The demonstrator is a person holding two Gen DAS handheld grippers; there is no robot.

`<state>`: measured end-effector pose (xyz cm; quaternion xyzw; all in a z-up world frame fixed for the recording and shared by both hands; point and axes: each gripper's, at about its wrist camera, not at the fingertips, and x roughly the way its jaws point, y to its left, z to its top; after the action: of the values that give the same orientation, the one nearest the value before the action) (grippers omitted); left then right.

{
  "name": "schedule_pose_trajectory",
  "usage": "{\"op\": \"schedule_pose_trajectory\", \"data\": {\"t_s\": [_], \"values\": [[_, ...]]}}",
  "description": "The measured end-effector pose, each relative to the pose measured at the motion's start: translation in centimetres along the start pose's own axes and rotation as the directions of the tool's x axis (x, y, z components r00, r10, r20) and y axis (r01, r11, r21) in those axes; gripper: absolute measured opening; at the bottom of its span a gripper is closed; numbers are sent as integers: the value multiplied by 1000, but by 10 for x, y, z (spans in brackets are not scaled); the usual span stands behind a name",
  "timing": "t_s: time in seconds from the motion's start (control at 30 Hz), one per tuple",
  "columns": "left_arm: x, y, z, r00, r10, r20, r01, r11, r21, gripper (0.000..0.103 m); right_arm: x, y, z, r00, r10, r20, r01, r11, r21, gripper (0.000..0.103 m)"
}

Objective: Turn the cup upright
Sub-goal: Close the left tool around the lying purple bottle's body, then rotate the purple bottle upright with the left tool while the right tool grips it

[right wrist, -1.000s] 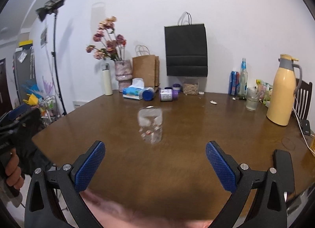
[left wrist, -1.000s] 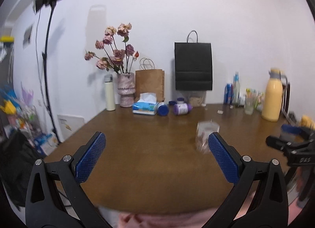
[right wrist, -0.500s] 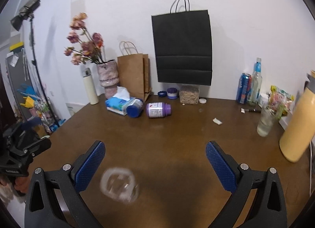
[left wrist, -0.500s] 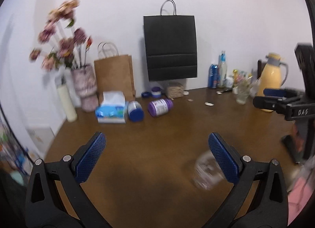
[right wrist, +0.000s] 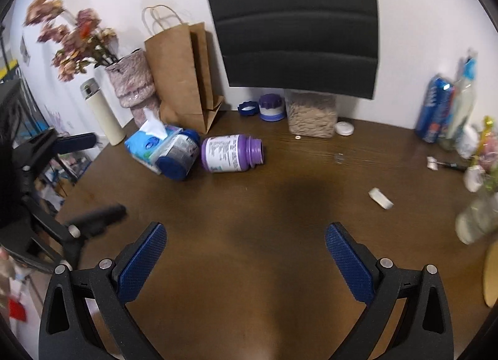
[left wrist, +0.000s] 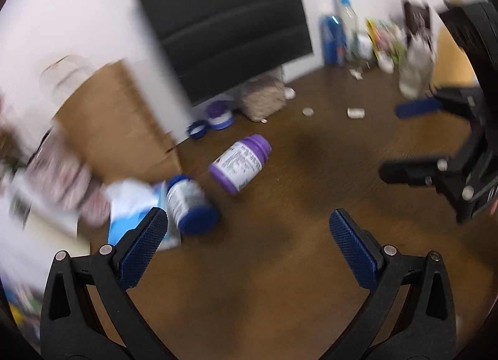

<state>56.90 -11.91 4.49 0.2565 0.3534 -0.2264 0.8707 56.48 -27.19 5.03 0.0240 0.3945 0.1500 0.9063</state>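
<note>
No clear cup shows in either view at this moment. My left gripper (left wrist: 247, 223) is open over bare brown table (left wrist: 280, 266), nothing between its blue pads; this view is tilted and motion-blurred. My right gripper (right wrist: 246, 232) is also open and empty above the table (right wrist: 264, 251). The right gripper (left wrist: 401, 139) appears at the right edge of the left wrist view, jaws apart. The left gripper (right wrist: 107, 175) appears at the left edge of the right wrist view, jaws apart too.
A purple bottle (right wrist: 230, 153) and a blue-capped bottle (right wrist: 177, 156) lie on their sides by a tissue pack (right wrist: 149, 142). Behind stand a brown paper bag (right wrist: 183, 77), black bag (right wrist: 295, 17), vase (right wrist: 132, 86), grain jar (right wrist: 311, 115). A glass (right wrist: 476, 220) and cans (right wrist: 435, 111) are right.
Both cameras have moved forward toward the far side of the table. The clear cup slid down and out of both views. The left view has rolled and blurred.
</note>
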Motion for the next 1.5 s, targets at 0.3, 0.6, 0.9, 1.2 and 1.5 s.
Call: {"op": "schedule_pose_trajectory", "data": {"t_s": [0.3,0.6,0.9,1.2,1.5], "values": [[134,8,43,988,-44,-151,63,990,123,103,91,-40,34,992,-40,-121,43,999,29,103],[198,3,42,929,-161,-333,189,981,53,60,117,-70,31,991,13,-131,5,991,134,103],[152,6,47,976,-120,-184,119,993,-14,60,80,-63,37,1000,-3,-9,4,993,121,103],[19,17,55,988,-77,134,90,991,-100,60,-8,-29,54,929,297,221,-341,919,200,103],[-94,2,-6,920,-79,384,161,969,-186,60,-42,67,37,846,490,211,-519,847,116,103]]}}
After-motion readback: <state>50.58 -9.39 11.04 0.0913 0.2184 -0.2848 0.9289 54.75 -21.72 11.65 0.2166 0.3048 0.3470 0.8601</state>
